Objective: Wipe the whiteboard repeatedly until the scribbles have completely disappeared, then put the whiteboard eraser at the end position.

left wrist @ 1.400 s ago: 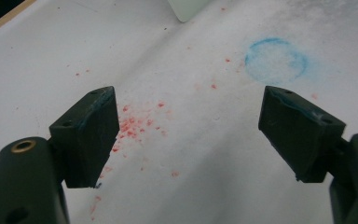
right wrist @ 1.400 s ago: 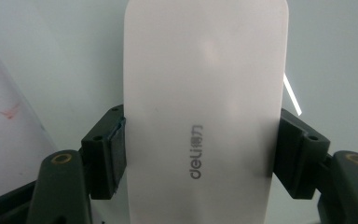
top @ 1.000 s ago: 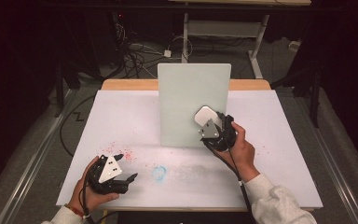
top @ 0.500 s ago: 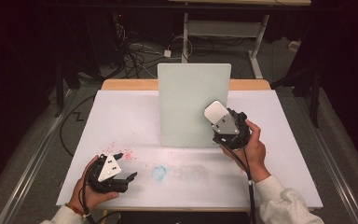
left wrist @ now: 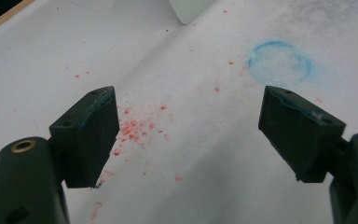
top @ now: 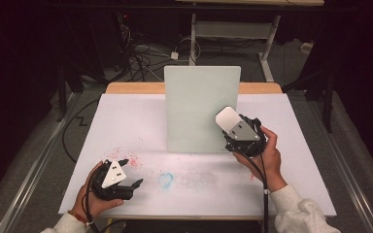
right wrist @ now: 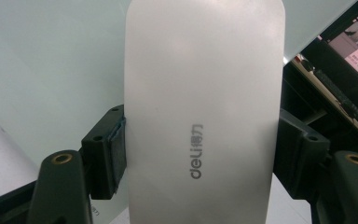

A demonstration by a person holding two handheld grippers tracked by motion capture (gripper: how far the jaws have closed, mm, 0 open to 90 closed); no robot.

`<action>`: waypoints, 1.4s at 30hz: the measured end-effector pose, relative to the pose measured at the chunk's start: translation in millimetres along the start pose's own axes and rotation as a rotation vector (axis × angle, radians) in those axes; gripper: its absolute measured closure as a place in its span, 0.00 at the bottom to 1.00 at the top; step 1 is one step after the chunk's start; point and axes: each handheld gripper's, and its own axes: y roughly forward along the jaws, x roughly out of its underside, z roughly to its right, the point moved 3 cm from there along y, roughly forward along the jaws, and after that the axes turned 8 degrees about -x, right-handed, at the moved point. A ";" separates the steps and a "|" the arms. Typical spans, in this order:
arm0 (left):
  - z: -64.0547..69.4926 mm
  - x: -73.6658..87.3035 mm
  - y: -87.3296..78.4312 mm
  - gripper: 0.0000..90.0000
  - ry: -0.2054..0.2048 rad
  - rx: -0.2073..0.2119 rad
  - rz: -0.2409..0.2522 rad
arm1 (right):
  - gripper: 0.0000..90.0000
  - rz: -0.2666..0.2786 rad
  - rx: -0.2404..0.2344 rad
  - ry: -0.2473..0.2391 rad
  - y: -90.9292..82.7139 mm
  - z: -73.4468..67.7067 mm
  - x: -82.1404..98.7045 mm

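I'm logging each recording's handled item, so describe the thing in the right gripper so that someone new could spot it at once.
Start at the pale green board standing upright mid-table on the white table cover. At its lower right edge the right gripper is shut on a white eraser block. It is a smooth, round-cornered oblong with a grey "deli" logo, the sole loose item here.

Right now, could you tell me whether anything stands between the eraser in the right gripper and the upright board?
Nothing visible does. The right gripper is shut on the white eraser, held at the board's right part, with only the pale board face behind it.
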 end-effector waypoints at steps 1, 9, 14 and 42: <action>0.2 -0.1 0.2 0.22 0.000 0.000 0.000 | 0.34 0.003 -0.002 -0.001 -0.8 0.1 0.1; 0.5 0.8 0.4 0.22 -0.001 -0.002 0.000 | 0.34 0.021 -0.033 0.008 -7.2 0.6 1.2; 1.3 -0.5 -1.3 0.22 0.003 -0.006 0.006 | 0.34 0.025 -0.056 0.018 -9.7 0.3 3.2; 3.6 -4.8 -1.8 0.21 0.018 -0.002 0.019 | 0.34 0.049 -0.257 0.027 -35.0 -7.1 13.2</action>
